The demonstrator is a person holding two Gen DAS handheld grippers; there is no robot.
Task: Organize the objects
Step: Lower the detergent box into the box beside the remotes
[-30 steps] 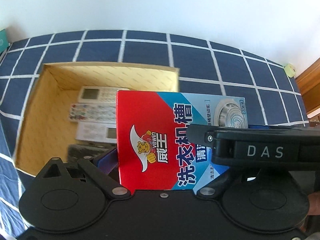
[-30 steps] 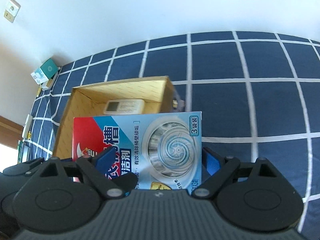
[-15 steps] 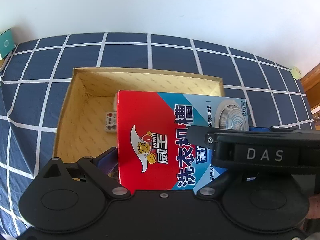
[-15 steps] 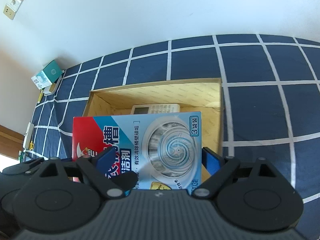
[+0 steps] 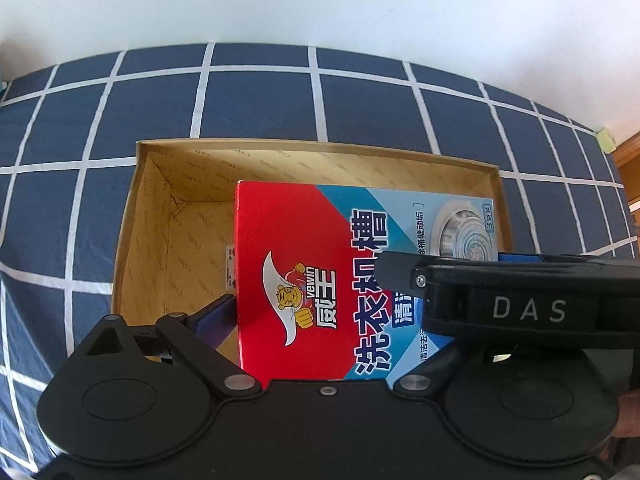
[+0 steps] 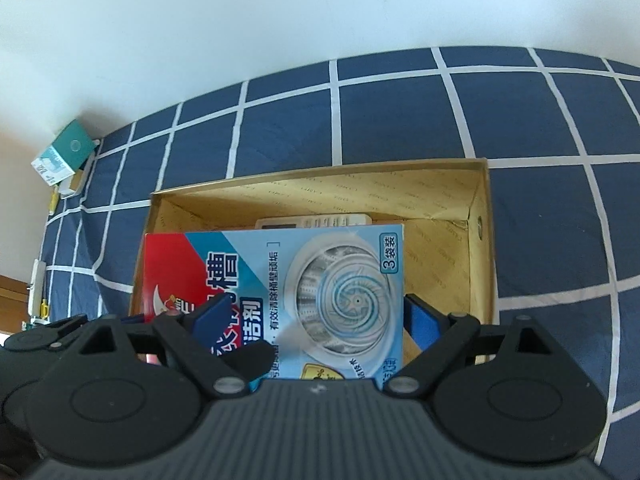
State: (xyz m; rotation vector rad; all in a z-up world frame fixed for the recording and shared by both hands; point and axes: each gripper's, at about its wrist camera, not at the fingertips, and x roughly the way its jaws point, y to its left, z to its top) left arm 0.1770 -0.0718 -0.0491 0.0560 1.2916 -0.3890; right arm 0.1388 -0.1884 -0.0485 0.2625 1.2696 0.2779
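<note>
- A flat red-and-blue cardboard carton of washing-machine cleaner (image 5: 316, 276), printed with a cartoon tiger mascot and a steel drum, is carried by both grippers at once, hanging over an open tan cardboard box (image 5: 132, 216).
- The left gripper (image 5: 332, 312) has its blue-padded fingers (image 5: 216, 316) set wide and pressed against the red end of the carton; the near finger lies right along the carton's left edge. The other finger is hidden behind the right gripper's black body, which crosses the left wrist view and bears the letters "DAS".
- The right gripper (image 6: 320, 316) grips the pale-blue end with the drum picture: one blue pad (image 6: 420, 316) sits against the carton's right edge, the other lies over the printed front. Its jaws stand wide too, clamped across the carton.
- The carton (image 6: 280, 292) is held with its printed face towards both cameras, and it covers much of the tan box's inside.
- The tan box (image 6: 486, 240) sits on a navy bedspread with a white grid (image 5: 260, 100), beside a plain white wall.
- Behind the carton's top edge, inside the box, peeks a white remote control with a small screen and rows of buttons (image 6: 316, 223). From the left wrist view only a sliver of a white buttoned thing shows at the carton's left edge.
- At the far left corner, against the wall, lies a small teal-and-white packet (image 6: 64, 156).
</note>
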